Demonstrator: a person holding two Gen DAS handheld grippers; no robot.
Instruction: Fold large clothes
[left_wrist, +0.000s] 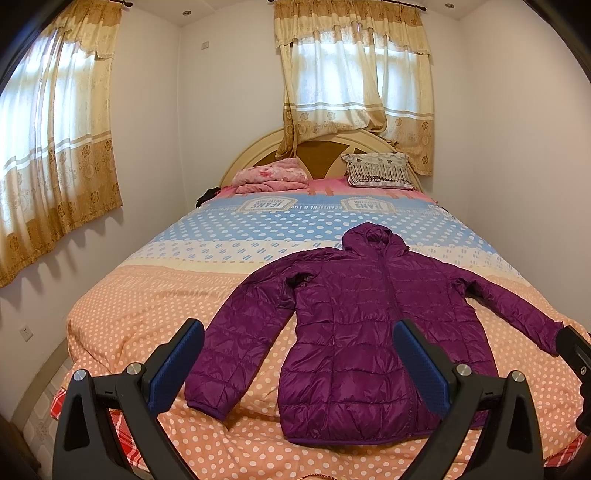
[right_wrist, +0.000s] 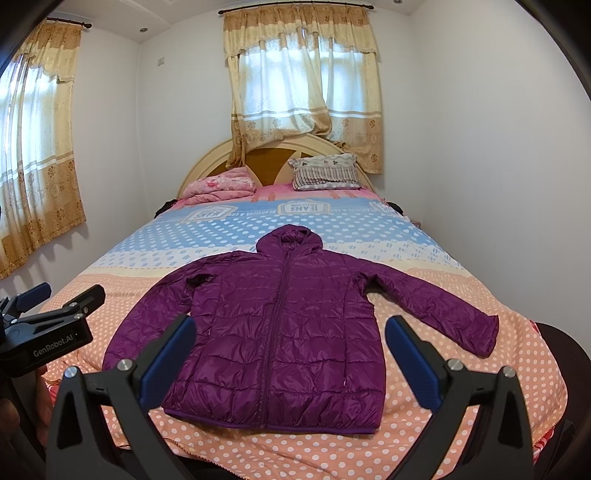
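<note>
Purple hooded puffer jacket (right_wrist: 280, 317) lies flat on bed (right_wrist: 110, 295), front up, zipped, hood twd headboard (right_wrist: 207, 155), hem twd foot edge. Both sleeves spread out to sides, angled down; cuffs rest on the orange polka-dot part of the cover. Hood reaches the blue dotted band.

Left claw (left_wrist: 299, 354): wide open, nothing gripped, blue pads facing each other. Held above foot of bed; jacket's sleeve and lower body show between the fingers, no contact visible.

Right claw (right_wrist: 290, 350): wide open too, empty. Hovers over foot edge, jacket body framed between its fingers, apart from fabric as far as can be seen.

In right wrist view the left claw shows at far left edge, off to the side of the jacket, w/ a hand (right_wrist: 14, 410) below it.

Bkgd: pink folded quilt (right_wrist: 218, 186) and patterned pillow (right_wrist: 325, 171) at headboard, well apart from jacket. Curtains (right_wrist: 303, 92) drawn over both windows
</note>
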